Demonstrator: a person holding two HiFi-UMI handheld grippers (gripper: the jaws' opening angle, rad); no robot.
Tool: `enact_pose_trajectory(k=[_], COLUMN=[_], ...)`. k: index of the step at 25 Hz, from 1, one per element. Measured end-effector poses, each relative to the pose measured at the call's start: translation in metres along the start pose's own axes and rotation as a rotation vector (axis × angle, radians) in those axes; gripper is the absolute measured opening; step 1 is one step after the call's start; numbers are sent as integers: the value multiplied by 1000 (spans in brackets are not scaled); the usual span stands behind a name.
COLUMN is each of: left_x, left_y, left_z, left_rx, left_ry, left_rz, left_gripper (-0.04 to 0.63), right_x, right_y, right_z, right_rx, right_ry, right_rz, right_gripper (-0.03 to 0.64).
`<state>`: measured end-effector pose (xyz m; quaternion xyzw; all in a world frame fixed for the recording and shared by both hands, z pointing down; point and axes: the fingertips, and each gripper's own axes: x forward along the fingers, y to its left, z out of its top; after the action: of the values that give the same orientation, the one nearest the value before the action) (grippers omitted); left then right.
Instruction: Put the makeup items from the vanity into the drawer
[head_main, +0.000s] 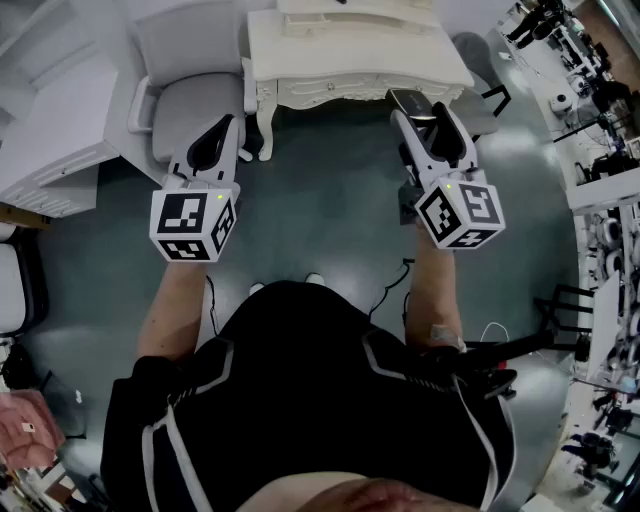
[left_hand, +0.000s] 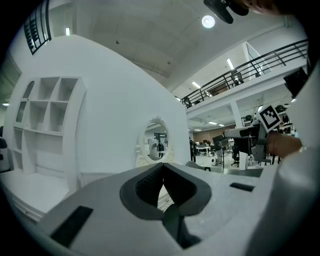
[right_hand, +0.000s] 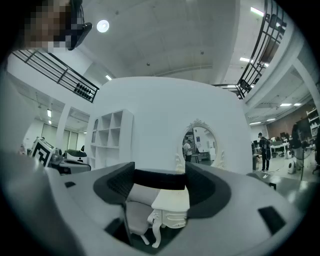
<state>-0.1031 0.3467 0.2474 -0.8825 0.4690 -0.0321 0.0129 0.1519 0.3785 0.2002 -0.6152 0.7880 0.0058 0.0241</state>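
Evidently mid-carry: the right gripper (head_main: 415, 110) clamps a dark flat case (right_hand: 160, 179) crosswise between wide-set jaws, well short of the white vanity (head_main: 350, 55) at the far side. The left gripper (left_hand: 162, 167) is clenched, empty. The drawer (right_hand: 172, 216) front looks flush, so it likely needs pulling out before the case goes in

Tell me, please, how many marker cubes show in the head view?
2: the left cube sits on the left gripper at the picture's left, the right cube on the right gripper at its right. None seems hidden.
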Motion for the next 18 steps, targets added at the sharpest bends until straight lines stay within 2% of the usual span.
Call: enact_pose_trajectory(k=[4,13,18], left_x=[1,7,16], left_y=[1,-3,-19], left_z=[-2,0,0], left_rx=[30,31,33], left_ry=[8,4,5], left_rz=[14,28,19], left_gripper=[5,5,5], right_x=[3,5,-1], right_y=[0,-5,-16], right_z=[2,11,12], right_rx=[1,-4,12], right_ry=[-8,-32,-43], right_rz=[7,27,34], right_gripper=[324,322,322])
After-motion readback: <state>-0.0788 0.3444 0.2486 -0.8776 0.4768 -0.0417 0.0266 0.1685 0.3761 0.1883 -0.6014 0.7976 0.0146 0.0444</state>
